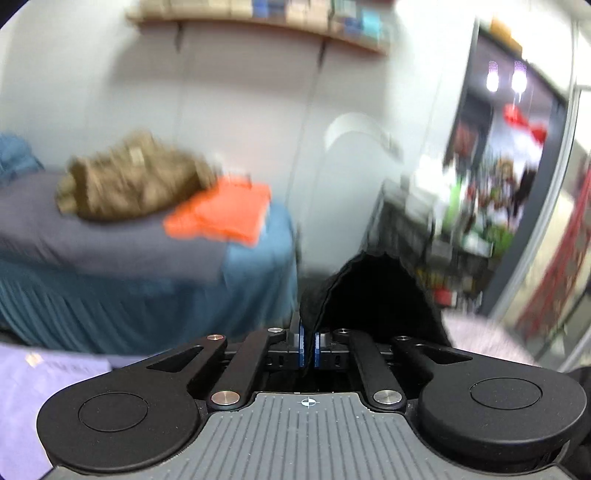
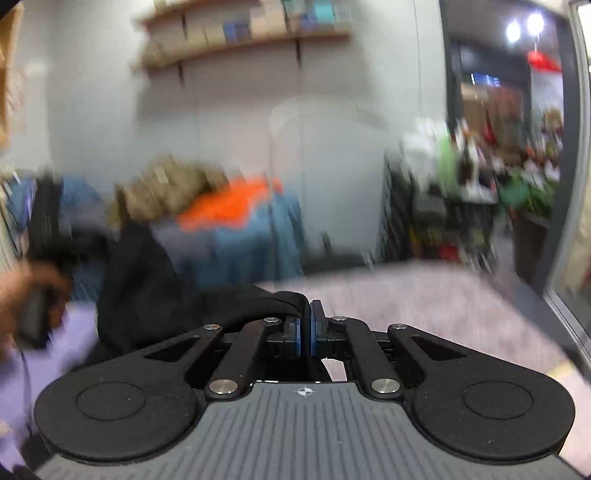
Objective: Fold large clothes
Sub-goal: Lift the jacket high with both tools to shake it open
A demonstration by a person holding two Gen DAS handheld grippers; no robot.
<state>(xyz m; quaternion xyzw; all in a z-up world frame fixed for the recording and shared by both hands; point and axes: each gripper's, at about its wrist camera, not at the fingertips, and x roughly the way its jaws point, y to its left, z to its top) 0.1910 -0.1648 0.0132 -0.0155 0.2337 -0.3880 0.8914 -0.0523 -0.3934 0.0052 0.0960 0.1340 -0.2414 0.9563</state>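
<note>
Grey wall (image 1: pixel 229 92) behind, with a wooden shelf (image 1: pixel 258 22) of boxes high up; both views are motion-blurred.

Black garment (image 1: pixel 376 291): held off the surface by both tools. In the left wrist view it rises from between the fingers as a dark, arched fold with a visible hem, just ahead of the tool. In the right wrist view the same garment (image 2: pixel 155 280) runs leftward from the fingers, draping down toward the left tool's side.

Left tool (image 1: pixel 307 347): blue pads (image 1: pixel 301 349) drawn close together, pinching an edge of the garment. Right tool (image 2: pixel 306 332): blue pads (image 2: pixel 295 334) pressed together on a bunched edge of the garment.

Left hand (image 2: pixel 26 295) shows at the left edge of the right wrist view, blurred, wrapped around its dark handle.

Under the garment: pale pinkish surface (image 2: pixel 424 306). Lilac cloth (image 1: pixel 33 387) lies at lower left, near the left tool.

Farther back: bed (image 1: pixel 147 295) with blue cover and a grey sheet (image 1: pixel 92 236). On it, a crumpled tan garment (image 1: pixel 136 181) touching an orange folded item (image 1: pixel 225 214).

Right side: dark-framed glass opening (image 1: pixel 517 166) with bright lights and cluttered colours beyond, too blurred to identify.
</note>
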